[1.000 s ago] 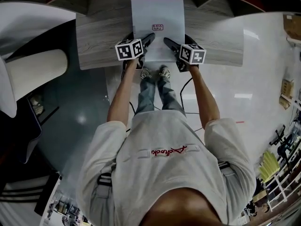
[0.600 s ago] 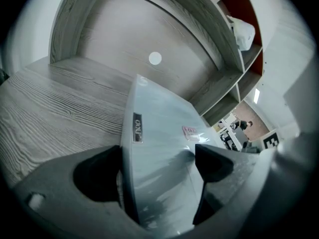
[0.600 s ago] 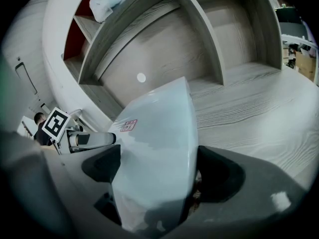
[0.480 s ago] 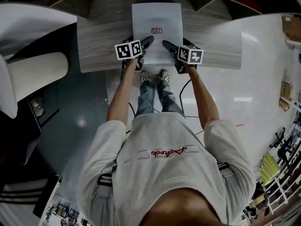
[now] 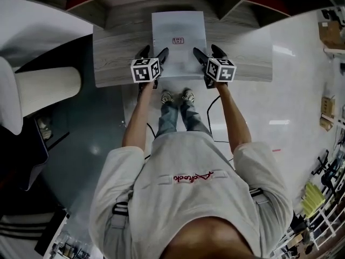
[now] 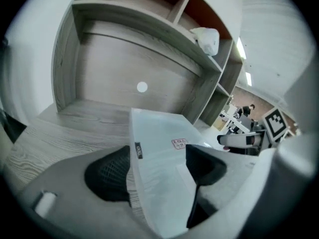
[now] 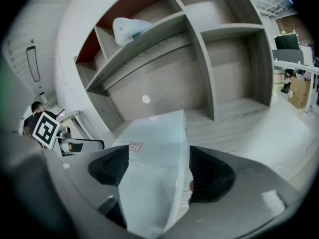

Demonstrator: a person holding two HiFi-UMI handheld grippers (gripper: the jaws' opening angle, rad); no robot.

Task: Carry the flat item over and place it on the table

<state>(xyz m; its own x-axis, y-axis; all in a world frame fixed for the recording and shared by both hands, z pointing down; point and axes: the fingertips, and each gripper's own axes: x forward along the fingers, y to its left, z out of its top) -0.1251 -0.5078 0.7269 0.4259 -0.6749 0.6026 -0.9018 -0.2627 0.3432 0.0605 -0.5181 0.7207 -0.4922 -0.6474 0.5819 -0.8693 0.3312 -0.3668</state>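
Note:
The flat item is a white wrapped pack [image 5: 178, 36] with a small red label, lying lengthwise on the grey wood surface [image 5: 118, 63]. My left gripper [image 5: 153, 53] holds its near left corner and my right gripper [image 5: 208, 53] its near right corner. In the left gripper view the pack [image 6: 159, 143] fills the gap of the left gripper [image 6: 155, 171], tilted, with a dark pad against each face. The right gripper view shows the pack [image 7: 157, 143] clamped the same way in the right gripper [image 7: 155, 172]. Both pairs of jaws have just been closing on the pack.
Behind the pack stands a wood shelf unit with open compartments; a white bag [image 6: 207, 40] lies on an upper shelf. A white round column [image 5: 46, 85] stands at the left. Glossy floor [image 5: 280, 112] lies to the right. The person's feet show below the surface's near edge.
Both grippers have risen a little and their jaws have narrowed onto the pack's near corners. The near end of the pack has come up with them.

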